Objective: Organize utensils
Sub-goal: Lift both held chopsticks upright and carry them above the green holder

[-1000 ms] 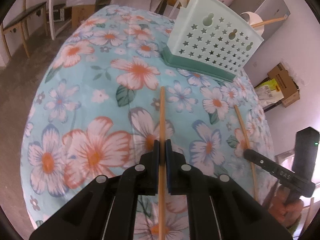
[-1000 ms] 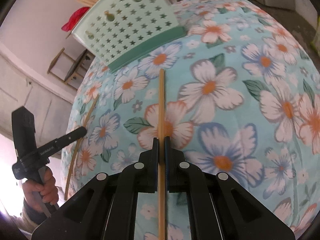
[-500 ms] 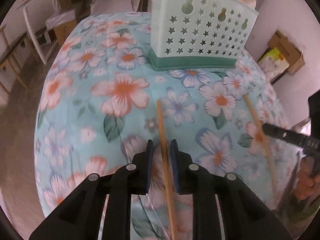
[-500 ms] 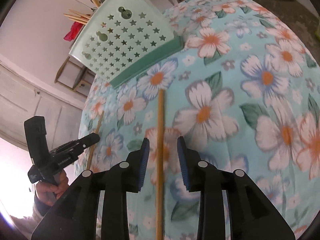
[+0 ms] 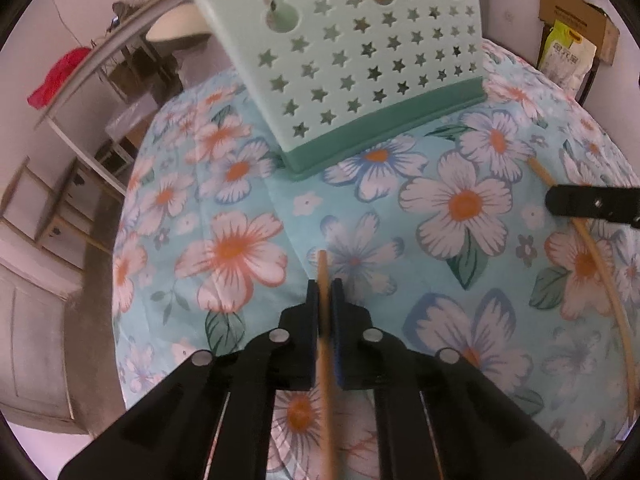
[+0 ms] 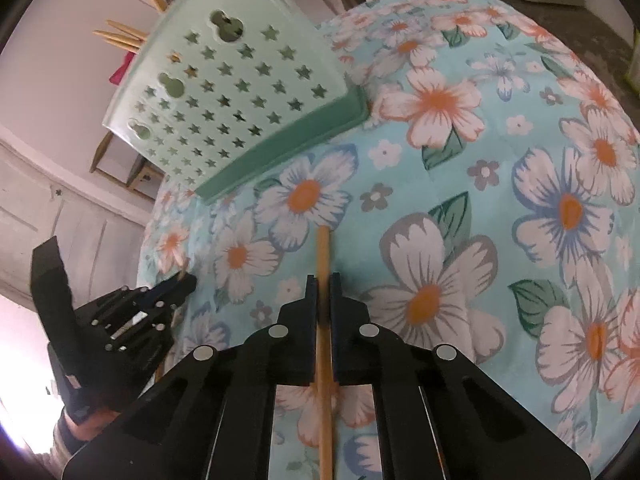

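My left gripper [image 5: 325,286] is shut on a wooden chopstick [image 5: 322,268] whose tip pokes just past the jaws, above the floral tablecloth. My right gripper [image 6: 323,282] is shut on another wooden chopstick [image 6: 322,248] in the same way. The mint green utensil holder [image 5: 360,60] with star holes stands ahead of both; in the right wrist view [image 6: 240,92] it is up and to the left, with several chopsticks [image 6: 120,36] sticking out behind it. The right gripper's finger shows in the left wrist view [image 5: 592,202], over its chopstick [image 5: 600,264]. The left gripper shows at the left of the right wrist view [image 6: 176,284].
The table wears a blue cloth with orange and white flowers [image 5: 464,204]. Past its far edge stand a white shelf with a red cloth [image 5: 60,76] and a cardboard box [image 5: 576,12]. White cabinets [image 6: 52,208] lie beyond the table's left edge.
Both grippers opened half a second ago, slid forward along their chopsticks towards the tips, and have shut on them again. The holder now looks closer in both views.
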Demonstrator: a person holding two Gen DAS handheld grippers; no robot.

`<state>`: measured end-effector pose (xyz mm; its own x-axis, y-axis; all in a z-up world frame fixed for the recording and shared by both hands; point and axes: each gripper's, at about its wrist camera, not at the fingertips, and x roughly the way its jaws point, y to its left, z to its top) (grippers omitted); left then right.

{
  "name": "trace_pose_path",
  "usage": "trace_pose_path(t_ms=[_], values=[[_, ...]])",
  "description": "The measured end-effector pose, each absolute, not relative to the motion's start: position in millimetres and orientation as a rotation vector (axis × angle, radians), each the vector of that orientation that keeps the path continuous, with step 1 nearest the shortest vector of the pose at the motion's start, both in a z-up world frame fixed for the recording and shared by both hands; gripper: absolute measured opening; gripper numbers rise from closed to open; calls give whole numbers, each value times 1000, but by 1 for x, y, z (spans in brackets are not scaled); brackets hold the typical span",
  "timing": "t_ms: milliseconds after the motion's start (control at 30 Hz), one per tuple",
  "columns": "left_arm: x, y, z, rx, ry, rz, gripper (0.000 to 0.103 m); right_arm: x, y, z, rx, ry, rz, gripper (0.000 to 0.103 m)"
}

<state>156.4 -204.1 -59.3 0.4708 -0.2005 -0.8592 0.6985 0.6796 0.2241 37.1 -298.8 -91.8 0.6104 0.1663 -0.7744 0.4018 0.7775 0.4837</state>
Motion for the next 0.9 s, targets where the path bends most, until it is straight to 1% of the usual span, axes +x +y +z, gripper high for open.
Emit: trace_pose_path(t_ms=[267, 633, 700, 900], values=[[142, -210, -48, 644, 863, -593, 5, 15, -303, -57, 665, 827, -133, 4], [124, -216, -6, 623, 756, -622, 5, -5, -300, -10, 624, 700, -132, 4], [123, -213, 6, 573, 740, -640, 5, -10, -301, -2, 621, 680, -130, 4], [143, -187, 62, 235, 751, -761, 5, -21, -307, 16, 619, 624, -143, 4]])
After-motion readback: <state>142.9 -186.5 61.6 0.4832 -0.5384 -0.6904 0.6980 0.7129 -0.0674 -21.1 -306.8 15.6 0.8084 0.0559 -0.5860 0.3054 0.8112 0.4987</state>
